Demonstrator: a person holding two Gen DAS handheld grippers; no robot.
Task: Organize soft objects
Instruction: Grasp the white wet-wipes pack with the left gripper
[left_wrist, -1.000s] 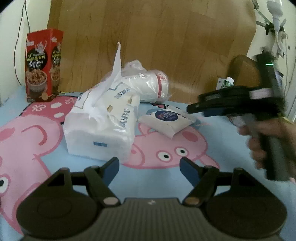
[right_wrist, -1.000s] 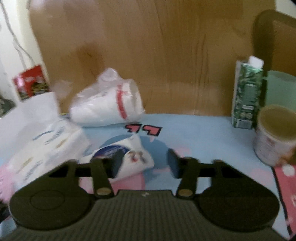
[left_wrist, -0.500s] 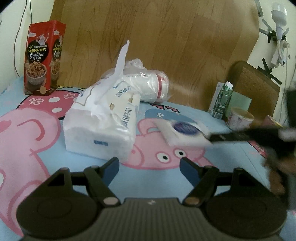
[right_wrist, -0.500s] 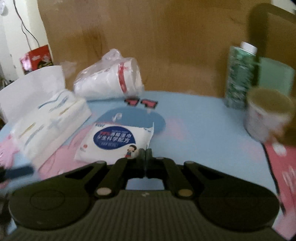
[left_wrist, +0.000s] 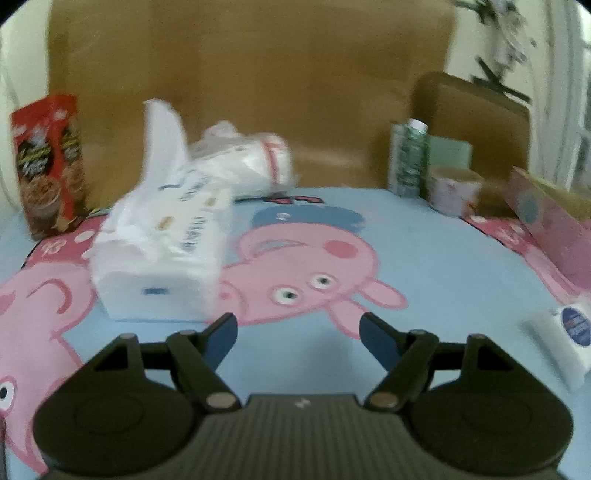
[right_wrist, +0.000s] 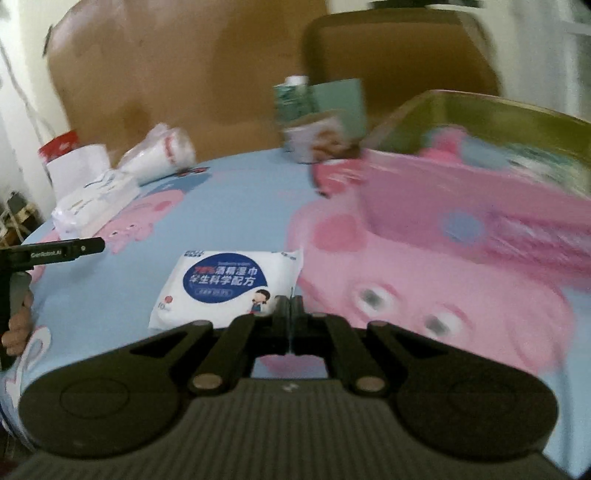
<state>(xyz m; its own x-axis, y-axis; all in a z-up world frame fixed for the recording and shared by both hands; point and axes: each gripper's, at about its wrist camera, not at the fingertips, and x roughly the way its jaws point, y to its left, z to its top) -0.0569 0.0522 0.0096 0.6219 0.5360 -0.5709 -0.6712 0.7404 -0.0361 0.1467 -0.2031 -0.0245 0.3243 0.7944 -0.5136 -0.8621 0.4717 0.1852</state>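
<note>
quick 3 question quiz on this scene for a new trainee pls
1. True or false: the right gripper is shut on the wet wipes pack.
2. Which gripper is open with nothing between its fingers: A left, B right?
3. Fill in: the tissue pack lies on the ___ side of the left wrist view.

Key: 1 true, it pinches the pack's corner. 2 A, the left gripper. 3 left.
</note>
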